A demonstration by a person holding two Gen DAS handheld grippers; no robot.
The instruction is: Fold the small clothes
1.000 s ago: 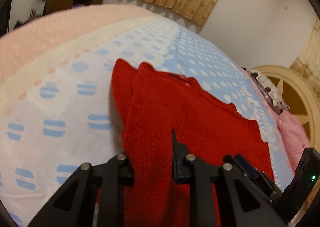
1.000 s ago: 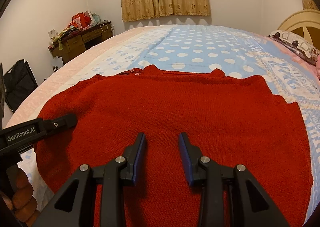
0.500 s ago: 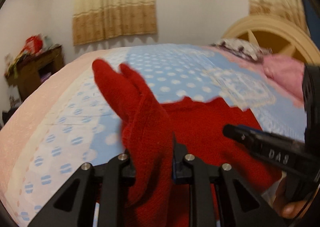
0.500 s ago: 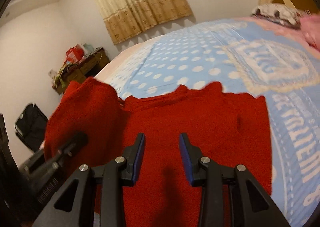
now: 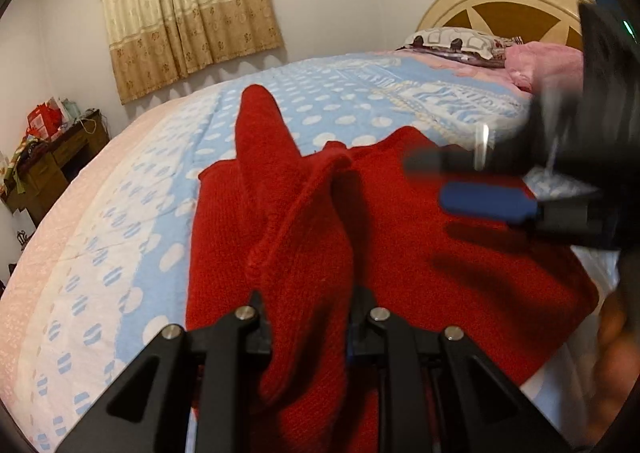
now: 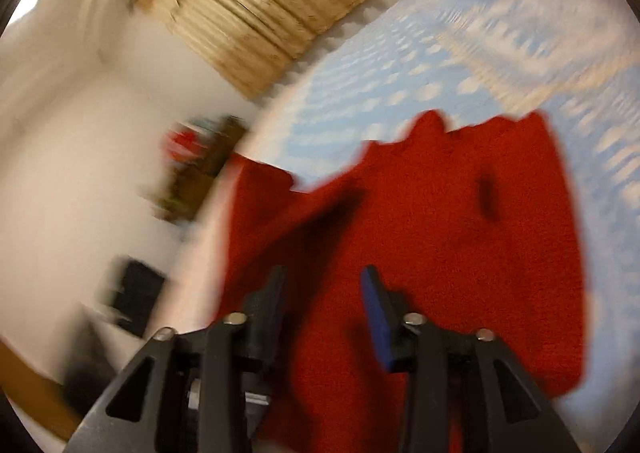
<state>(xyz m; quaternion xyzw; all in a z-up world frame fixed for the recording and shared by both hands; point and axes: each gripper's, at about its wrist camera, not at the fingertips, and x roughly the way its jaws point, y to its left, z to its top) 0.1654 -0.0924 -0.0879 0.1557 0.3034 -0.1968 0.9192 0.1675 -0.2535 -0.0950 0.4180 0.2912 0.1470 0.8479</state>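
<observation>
A red knitted sweater (image 5: pixel 400 253) lies on the bed; its left side is lifted and carried over the body. My left gripper (image 5: pixel 308 317) is shut on that lifted red fold, which bunches up between the fingers. My right gripper (image 6: pixel 324 293) is open and empty, hovering just above the sweater (image 6: pixel 440 233); that view is blurred by motion. The right gripper also shows in the left wrist view (image 5: pixel 500 189), at the right over the sweater, with its blue pad visible.
The bed has a blue polka-dot and pink cover (image 5: pixel 120 213). A cream headboard (image 5: pixel 500 1) and pillows (image 5: pixel 460 41) are at the far right. A wooden desk with clutter (image 5: pixel 52 157) stands at the left wall. Curtains (image 5: pixel 188 13) hang behind.
My left gripper has lifted the sweater's left side and swung it rightward over the body. The right gripper stayed open, tilted and moved fast, blurring its view.
</observation>
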